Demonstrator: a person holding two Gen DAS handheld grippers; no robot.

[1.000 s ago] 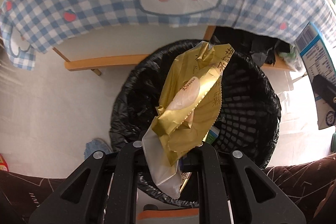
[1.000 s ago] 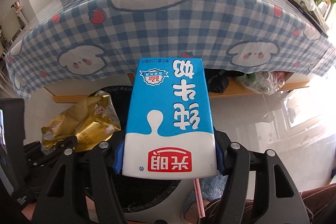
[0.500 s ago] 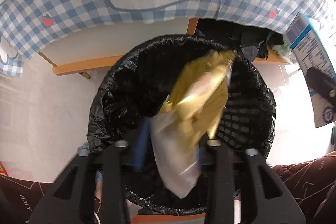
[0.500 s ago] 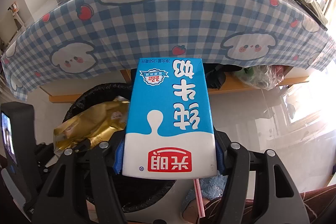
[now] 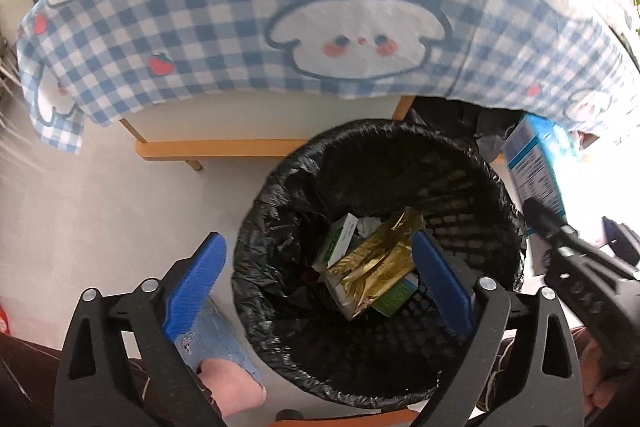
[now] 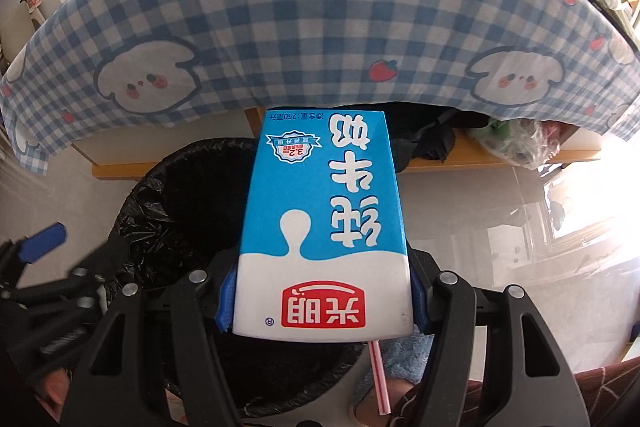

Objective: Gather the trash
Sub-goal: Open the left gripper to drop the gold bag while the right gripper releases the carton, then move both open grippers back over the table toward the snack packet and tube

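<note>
A black-lined trash bin (image 5: 472,163) stands on the floor below the table edge. A gold snack wrapper (image 5: 378,263) lies inside it on top of small green-and-white cartons (image 5: 338,241). My left gripper (image 5: 320,287) is open and empty above the bin, its blue pads spread wide. My right gripper (image 6: 322,301) is shut on a blue-and-white milk carton (image 6: 324,211) with a pink straw (image 6: 378,377), held over the bin (image 6: 168,195). The carton also shows at the right of the left wrist view (image 5: 536,167).
A blue checked tablecloth (image 5: 256,7) with cartoon faces hangs over the table just behind the bin. A wooden crossbar (image 5: 216,149) runs under the table. A foot in a blue slipper (image 5: 224,351) is on the floor left of the bin. Plastic bags (image 6: 516,143) sit under the table.
My left gripper opened and the gold wrapper dropped into the bin. The right gripper has kept the milk carton and moved closer over the bin.
</note>
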